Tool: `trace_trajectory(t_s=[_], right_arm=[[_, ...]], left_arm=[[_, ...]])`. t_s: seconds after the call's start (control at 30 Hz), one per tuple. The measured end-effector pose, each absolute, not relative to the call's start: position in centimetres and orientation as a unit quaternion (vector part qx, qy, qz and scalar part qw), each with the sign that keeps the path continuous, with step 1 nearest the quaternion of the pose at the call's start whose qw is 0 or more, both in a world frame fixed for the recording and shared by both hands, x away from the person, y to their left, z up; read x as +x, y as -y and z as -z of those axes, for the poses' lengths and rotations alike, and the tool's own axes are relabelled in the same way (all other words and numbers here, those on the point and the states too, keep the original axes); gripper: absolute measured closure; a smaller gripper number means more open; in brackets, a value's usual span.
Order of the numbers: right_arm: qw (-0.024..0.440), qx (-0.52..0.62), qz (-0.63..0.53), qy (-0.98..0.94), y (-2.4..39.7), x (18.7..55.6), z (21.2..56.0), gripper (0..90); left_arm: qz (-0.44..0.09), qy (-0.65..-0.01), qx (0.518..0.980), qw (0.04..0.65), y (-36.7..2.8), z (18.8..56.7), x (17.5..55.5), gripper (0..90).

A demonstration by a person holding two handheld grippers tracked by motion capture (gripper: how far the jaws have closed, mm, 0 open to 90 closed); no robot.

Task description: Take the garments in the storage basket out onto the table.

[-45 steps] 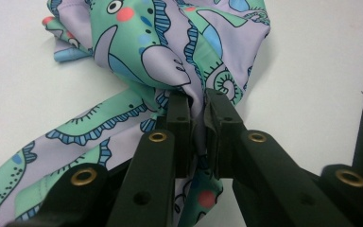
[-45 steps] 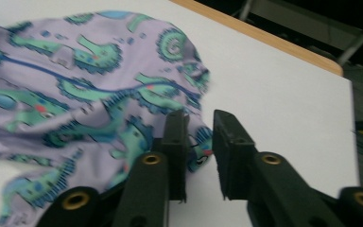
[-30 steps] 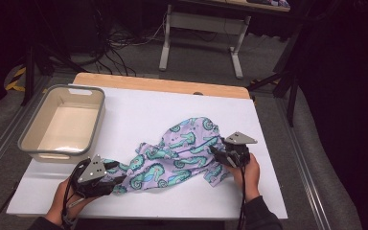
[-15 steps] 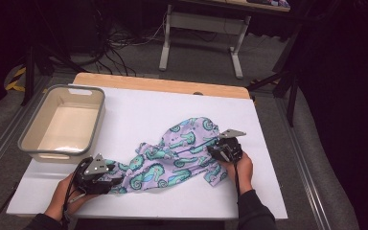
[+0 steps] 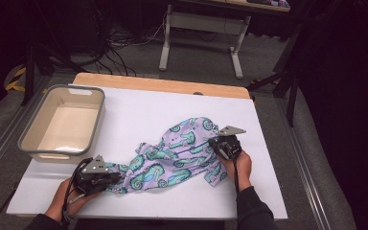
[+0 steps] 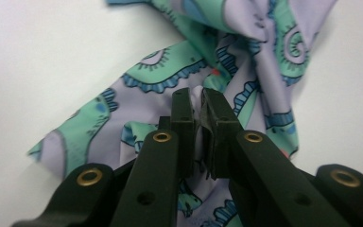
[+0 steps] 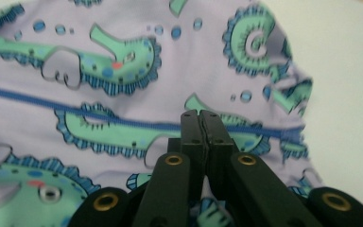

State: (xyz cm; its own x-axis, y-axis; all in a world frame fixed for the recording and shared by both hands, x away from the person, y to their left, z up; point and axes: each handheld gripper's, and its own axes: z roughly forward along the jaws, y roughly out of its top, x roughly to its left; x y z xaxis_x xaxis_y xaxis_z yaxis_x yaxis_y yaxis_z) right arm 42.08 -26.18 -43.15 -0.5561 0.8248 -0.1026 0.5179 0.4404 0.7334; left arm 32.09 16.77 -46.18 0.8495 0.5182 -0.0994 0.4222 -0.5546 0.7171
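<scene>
A lilac cloth (image 5: 172,153) printed with teal seahorses lies crumpled on the white table top (image 5: 139,110). My left gripper (image 5: 112,178) sits at the cloth's near-left end. In the left gripper view its jaws (image 6: 197,101) have just been closing and now pinch a raised fold of the cloth (image 6: 160,75). My right gripper (image 5: 215,143) is at the cloth's right edge. Its jaws (image 7: 201,118) have also just been closing and press together on the fabric (image 7: 123,80) beside a blue seam line.
A grey-rimmed beige bin (image 5: 57,152) stands empty at the table's left side. A wooden strip (image 5: 163,85) runs along the far edge. Bare white surface lies between the bin and the cloth. Beyond the table are a desk frame and floor cables.
Both hands have stayed almost where they were at the two ends of the cloth, sinking slightly onto it. The cloth keeps much the same shape.
</scene>
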Motion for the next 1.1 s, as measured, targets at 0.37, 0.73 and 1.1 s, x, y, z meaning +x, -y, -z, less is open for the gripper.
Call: trace_trajectory(t_s=[0.37,0.73,1.1], right_arm=[[0.264,0.393,-0.319,-0.821,25.0,44.1,40.0,89.2],[0.255,0.414,-0.286,-0.826,26.4,45.0,40.6,89.0],[0.257,0.421,-0.277,-0.824,27.7,44.2,41.2,89.2]], left_arm=[[-0.036,-0.22,0.888,0.402,-13.6,46.0,30.6,84.9],[-0.037,-0.185,0.892,0.41,-10.3,46.0,29.3,84.5],[-0.068,-0.196,0.866,0.455,-11.1,43.9,29.5,74.1]])
